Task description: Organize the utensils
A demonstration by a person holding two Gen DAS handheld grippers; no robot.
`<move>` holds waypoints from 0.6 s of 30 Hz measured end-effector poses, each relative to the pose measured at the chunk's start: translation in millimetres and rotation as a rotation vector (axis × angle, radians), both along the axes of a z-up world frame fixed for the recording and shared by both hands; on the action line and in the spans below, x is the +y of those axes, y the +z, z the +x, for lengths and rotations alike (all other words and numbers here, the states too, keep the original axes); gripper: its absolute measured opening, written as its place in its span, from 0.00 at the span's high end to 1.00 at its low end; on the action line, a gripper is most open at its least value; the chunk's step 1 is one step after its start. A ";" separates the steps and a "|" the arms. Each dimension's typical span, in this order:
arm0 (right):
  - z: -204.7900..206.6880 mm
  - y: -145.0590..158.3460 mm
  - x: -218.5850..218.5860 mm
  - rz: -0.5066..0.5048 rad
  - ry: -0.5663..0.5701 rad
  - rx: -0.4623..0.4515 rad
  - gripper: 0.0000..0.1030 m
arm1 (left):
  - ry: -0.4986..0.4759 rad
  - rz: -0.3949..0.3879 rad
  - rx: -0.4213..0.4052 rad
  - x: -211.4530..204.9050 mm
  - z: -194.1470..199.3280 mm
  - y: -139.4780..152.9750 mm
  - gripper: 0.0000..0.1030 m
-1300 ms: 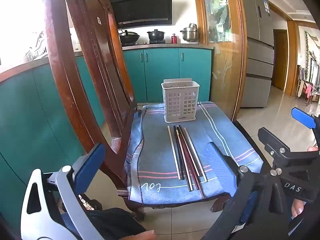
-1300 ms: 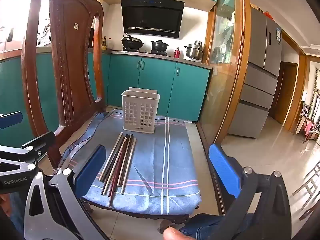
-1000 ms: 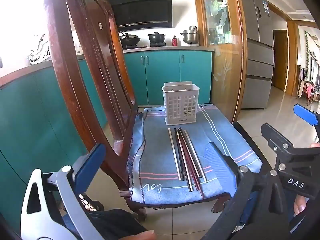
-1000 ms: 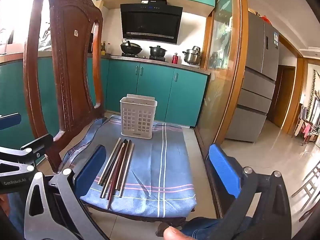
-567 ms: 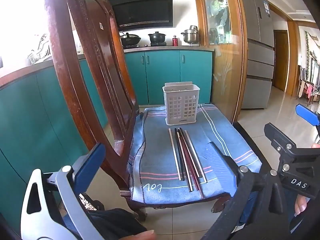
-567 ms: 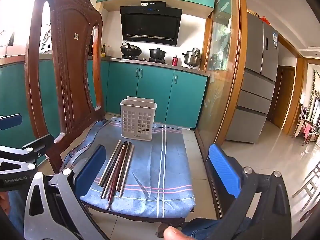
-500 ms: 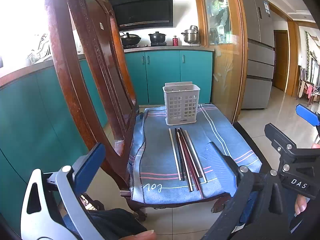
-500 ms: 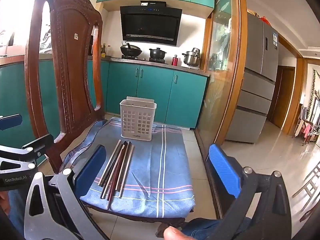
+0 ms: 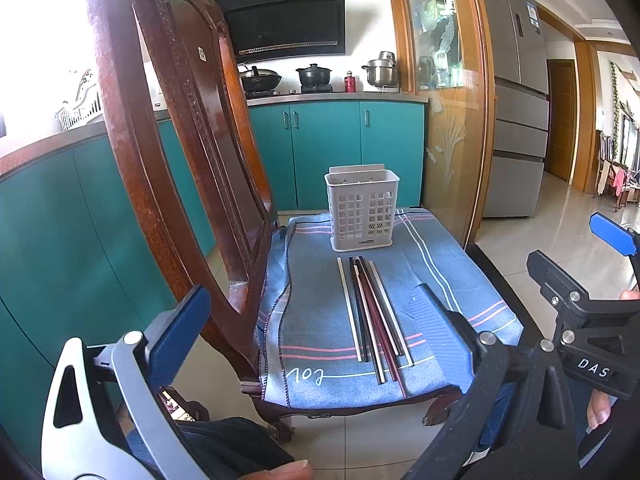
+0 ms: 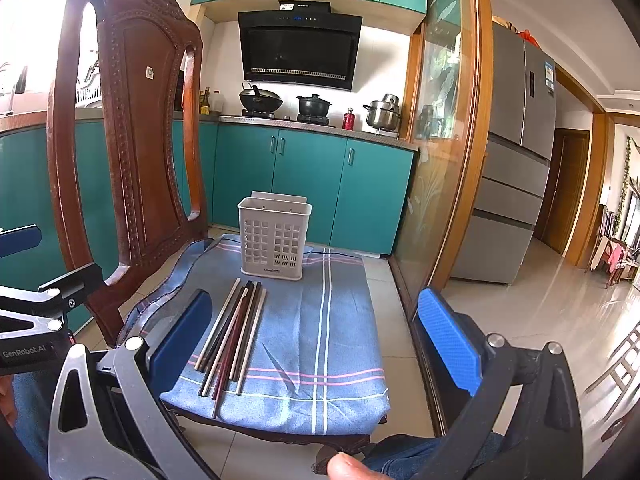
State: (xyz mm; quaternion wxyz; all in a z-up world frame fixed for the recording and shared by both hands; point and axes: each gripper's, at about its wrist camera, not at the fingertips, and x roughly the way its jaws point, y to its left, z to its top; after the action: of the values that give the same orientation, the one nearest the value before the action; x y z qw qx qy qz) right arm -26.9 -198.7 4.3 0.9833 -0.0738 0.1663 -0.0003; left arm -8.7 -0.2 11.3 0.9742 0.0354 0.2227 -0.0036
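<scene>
On the chair seat, over a blue cloth (image 9: 312,320), a bundle of chopsticks (image 9: 374,316) lies side by side with the long axis running straight away from both grippers, far tips pointing at the basket (image 9: 362,212). Basket stands upright at the far end of the cloth, just beyond those tips, not touching them as far as I can tell.

Left gripper (image 9: 320,328) and right gripper (image 10: 316,340) both hang short of the seat's near edge, jaws spread wide, nothing held. Seen from the left wrist, the sticks sit a touch right of centre between the fingers; from the right wrist they sit left of centre, close to its left pad (image 10: 180,336). So the bundle lies between the two hands — neither clearly nearer, I'd say.

Judgement: the pick has to close across the sticks, not along them, and jaws look roughly set for that already. Task looks not yet started.

Materials: sticks are thin, straight and smooth — some white, some black, some dark red; near ends uneven. Likely to roll or fan out if only some get pinched. Basket is pale rigid plastic with a square-grid wall, open top. Cloth is soft woven with pink and white stripes, a little rumpled at its left edge. Chair (image 10: 132,152) is dark carved wood.
</scene>
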 end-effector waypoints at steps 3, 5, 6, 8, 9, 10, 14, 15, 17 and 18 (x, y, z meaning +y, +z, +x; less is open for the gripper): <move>0.4 -1.2 -0.6 0.000 0.000 0.002 0.02 | 0.000 0.000 -0.001 -0.2 -0.2 -0.3 0.03; 0.7 -1.4 -0.5 0.000 0.002 0.003 0.02 | 0.000 0.000 -0.001 -0.3 -0.3 -0.4 0.03; 0.9 -2.0 -0.2 0.000 0.002 0.004 0.02 | 0.001 0.000 0.000 -0.4 -0.3 -0.4 0.03; 1.5 -3.5 0.1 -0.002 0.002 0.005 0.02 | 0.000 0.000 0.001 -0.7 0.0 -1.1 0.03; 1.9 -4.2 0.2 -0.002 0.002 0.005 0.02 | 0.000 0.000 0.001 -0.9 -0.1 -1.5 0.03; 1.9 -4.4 0.1 -0.002 0.002 0.006 0.02 | 0.000 0.001 0.001 -0.9 -0.1 -1.5 0.03; 2.8 -6.1 1.1 -0.002 0.004 0.007 0.02 | 0.000 0.001 0.002 -1.8 -1.3 -2.8 0.03; 2.6 -6.5 1.0 -0.002 0.005 0.006 0.02 | 0.000 0.001 0.003 -1.8 -0.6 -2.6 0.03; 2.5 -7.0 1.1 -0.003 0.005 0.006 0.02 | 0.000 0.001 0.004 -1.9 -0.7 -2.7 0.03; 2.5 -7.2 1.0 -0.002 0.005 0.006 0.02 | 0.000 0.002 0.005 -1.9 -0.8 -2.9 0.03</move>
State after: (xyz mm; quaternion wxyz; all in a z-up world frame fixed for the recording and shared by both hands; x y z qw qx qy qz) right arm -24.4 -197.7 -3.0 0.9827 -0.0753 0.1692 0.0021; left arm -9.5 -2.1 8.5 0.9737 0.0363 0.2251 -0.0037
